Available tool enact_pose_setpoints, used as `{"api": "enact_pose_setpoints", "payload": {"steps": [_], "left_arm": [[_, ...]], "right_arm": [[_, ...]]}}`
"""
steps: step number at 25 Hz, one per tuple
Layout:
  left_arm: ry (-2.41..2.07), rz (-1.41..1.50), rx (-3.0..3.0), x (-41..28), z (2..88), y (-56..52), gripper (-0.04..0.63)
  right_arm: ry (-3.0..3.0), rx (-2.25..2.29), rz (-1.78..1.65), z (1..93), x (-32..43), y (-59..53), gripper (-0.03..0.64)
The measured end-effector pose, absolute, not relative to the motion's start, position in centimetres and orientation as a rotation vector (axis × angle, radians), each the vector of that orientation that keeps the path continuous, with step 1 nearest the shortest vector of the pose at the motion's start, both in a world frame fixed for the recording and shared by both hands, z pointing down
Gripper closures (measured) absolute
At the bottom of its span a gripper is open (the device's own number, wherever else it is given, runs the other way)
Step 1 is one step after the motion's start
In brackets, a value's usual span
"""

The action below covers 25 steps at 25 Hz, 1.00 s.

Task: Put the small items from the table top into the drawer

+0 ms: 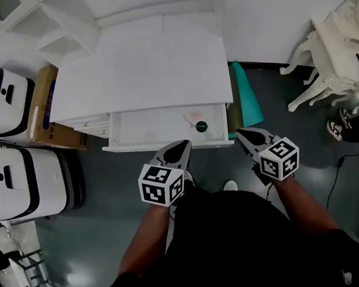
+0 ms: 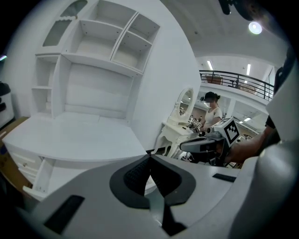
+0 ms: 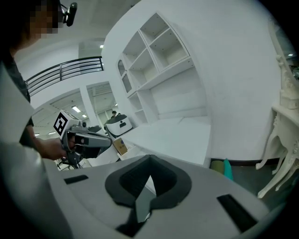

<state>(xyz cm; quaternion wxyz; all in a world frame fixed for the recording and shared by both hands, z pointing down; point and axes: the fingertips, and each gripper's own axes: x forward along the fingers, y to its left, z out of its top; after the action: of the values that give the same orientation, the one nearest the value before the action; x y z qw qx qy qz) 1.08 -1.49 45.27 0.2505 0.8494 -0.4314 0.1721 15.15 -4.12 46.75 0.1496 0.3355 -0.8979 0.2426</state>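
Observation:
A white desk stands in front of me with its drawer pulled out. In the drawer lie a small pink item and a dark green round item. No small item shows on the desk top. My left gripper hovers just in front of the drawer's front edge, shut with nothing between its jaws. To the right of the drawer's corner my right gripper is also shut and holds nothing. Each gripper view shows the other gripper off to the side.
Two white rounded machines and a cardboard box stand left of the desk. A teal board leans at its right side. White ornate furniture and a person's shoes are at the far right.

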Motion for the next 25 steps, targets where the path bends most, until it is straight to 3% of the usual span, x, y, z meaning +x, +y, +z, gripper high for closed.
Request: {"api": "enact_pose_setpoints", "payload": {"steps": [9,25], "left_arm": [[-1.27,0.46,2.244,6.1,45.3,3.6,0.586],[-1.235,0.503,2.23,5.6,45.9,4.9,0.585]], "right_arm": [[-2.608,0.847,0.757,48.1,19.5,-0.5,0.591],[-2.609,0.907,0.764,47.6,19.6,1.4,0.591]]}}
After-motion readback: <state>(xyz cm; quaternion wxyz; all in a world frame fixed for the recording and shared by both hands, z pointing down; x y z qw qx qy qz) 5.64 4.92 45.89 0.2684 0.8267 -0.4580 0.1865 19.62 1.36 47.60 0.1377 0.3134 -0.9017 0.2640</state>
